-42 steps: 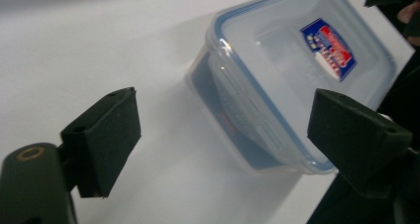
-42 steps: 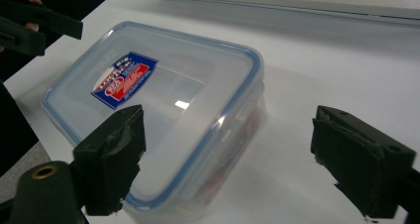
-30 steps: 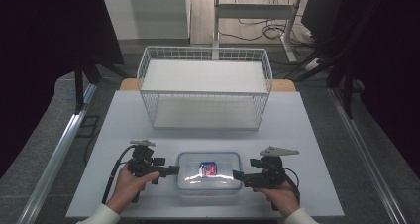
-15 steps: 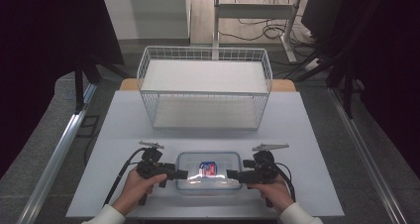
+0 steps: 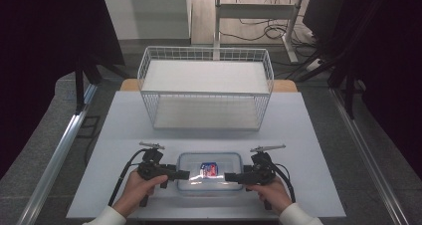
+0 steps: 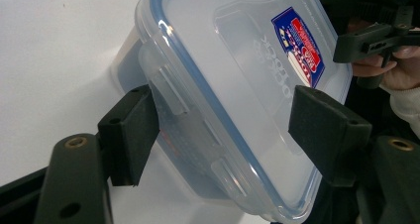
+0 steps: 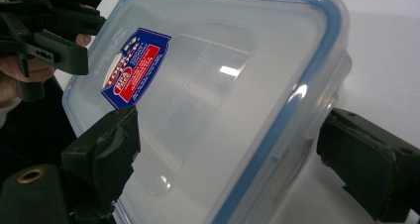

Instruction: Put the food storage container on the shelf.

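Note:
A clear plastic container (image 5: 219,160) with a blue-sealed lid and a red and blue sticker (image 5: 209,169) lies on the white table near its front edge. My left gripper (image 5: 183,174) is at the container's left end. In the left gripper view its jaws (image 6: 228,130) straddle that end, one pad beside the side latch (image 6: 188,120), the other over the lid. They have just been closing but still stand open. My right gripper (image 5: 230,176) is at the right end. Its jaws (image 7: 235,159) are open, one pad over the lid (image 7: 198,85) and one off the latch side.
A white wire basket (image 5: 206,85) stands behind the container at mid-table, with bare table between them. The table's front edge is just under the person's hands (image 5: 142,185). Dark curtains and metal rails flank the table.
Both grippers have rolled at the wrist, so their top plates now lie level. The right gripper has slid slightly inward and down toward the container's end. The container has not moved.

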Demonstrator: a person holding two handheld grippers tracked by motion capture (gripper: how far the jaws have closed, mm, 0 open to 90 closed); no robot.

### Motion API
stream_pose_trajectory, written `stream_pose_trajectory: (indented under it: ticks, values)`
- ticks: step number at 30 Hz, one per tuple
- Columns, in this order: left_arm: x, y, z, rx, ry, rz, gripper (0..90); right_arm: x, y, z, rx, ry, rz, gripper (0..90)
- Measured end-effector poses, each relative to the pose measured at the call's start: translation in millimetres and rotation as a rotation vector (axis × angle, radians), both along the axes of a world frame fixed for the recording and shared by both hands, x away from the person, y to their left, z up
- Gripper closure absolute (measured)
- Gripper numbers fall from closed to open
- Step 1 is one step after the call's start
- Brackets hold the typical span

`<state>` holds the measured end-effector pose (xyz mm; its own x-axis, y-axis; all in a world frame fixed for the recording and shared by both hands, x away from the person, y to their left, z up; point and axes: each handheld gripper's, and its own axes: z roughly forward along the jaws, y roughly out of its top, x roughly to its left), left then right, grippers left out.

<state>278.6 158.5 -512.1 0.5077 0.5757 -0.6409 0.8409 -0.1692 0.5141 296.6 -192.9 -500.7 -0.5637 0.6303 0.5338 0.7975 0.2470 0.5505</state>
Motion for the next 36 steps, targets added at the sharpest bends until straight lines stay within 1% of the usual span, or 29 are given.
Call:
stream_pose_trajectory:
  ticks: [3,5,10,19,23,28,31,33,36]
  values:
    - [-1.6,-0.1,1.2,0.012,-0.003,-0.003,27.9,-2.7,-0.9,2.4,-0.004,0.002,-0.013,15.5]
    - [-2.9,0.0,1.3,0.010,-0.002,0.003,28.3,-4.9,-2.7,4.7,-0.007,0.007,-0.023,20.5]
    - [-8.1,2.6,4.1,-0.003,-0.017,0.020,33.5,-7.6,-10.7,6.8,0.027,0.029,-0.037,29.6]
    - [-18.1,6.4,11.1,-0.008,-0.058,0.023,42.4,-15.8,-19.5,11.9,0.071,0.035,-0.064,40.7]
    - [-23.3,7.3,12.8,-0.016,-0.069,0.038,46.0,-21.2,-21.7,14.0,0.079,0.023,-0.069,43.0]
    - [-26.5,5.3,15.3,-0.014,-0.086,0.043,46.6,-28.9,-21.5,16.7,0.075,0.016,-0.094,44.4]
    - [-28.5,4.5,16.8,-0.007,-0.089,0.047,46.9,-30.8,-21.6,17.6,0.078,0.018,-0.104,45.2]
    - [-30.4,3.4,19.0,0.010,-0.096,0.045,46.9,-31.1,-22.1,17.6,0.082,0.021,-0.107,45.8]
    - [-32.5,2.3,20.7,0.019,-0.103,0.046,47.0,-32.1,-22.2,18.9,0.080,0.024,-0.107,46.2]
